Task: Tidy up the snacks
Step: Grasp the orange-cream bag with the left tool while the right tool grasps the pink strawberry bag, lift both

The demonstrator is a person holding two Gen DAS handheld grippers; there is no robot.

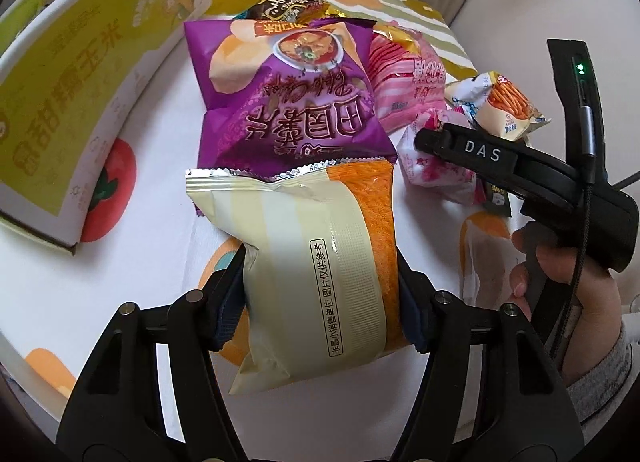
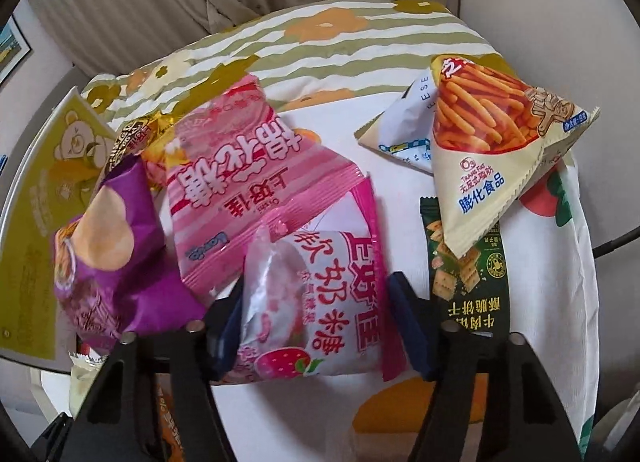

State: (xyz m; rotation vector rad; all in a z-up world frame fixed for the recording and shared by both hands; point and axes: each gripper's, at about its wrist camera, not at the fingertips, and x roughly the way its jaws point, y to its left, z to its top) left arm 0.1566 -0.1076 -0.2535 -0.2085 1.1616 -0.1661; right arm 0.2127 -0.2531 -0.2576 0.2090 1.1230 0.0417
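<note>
Fruit-printed cloth covers the bench (image 1: 152,262) in the left wrist view, with pale curtains beyond the far edge. Your left tongs (image 1: 320,294) are pinching a cream-and-orange snack packet (image 1: 316,262) across its middle; its long axis runs away from you, crimped end far, tail hanging near between the arms. Straight ahead, just past that crimped end, lies the purple chip bag (image 1: 288,97), and to the far left stands the green-and-white cardboard box (image 1: 68,101), its open rim curving towards you. That box lies well left of the packet you hold, so I judge a swing left and far is the move that counts, if the box is where the snacks belong. At right you can see your other hand (image 1: 560,274) on its tool, reaching over the pink sweets. In the right wrist view, the same flowered cloth and curtains sit behind a heap of packets. Your right tongs (image 2: 316,314) bracket a pink strawberry sweet bag (image 2: 320,302); both pads look close against its sides, and I take them to be closed on it. Touching it on the far left is a larger pink striped bag (image 2: 248,181); the triangular cheese-stick packet (image 2: 492,141) lies far right, resting on a dark green cracker packet (image 2: 468,290).
</note>
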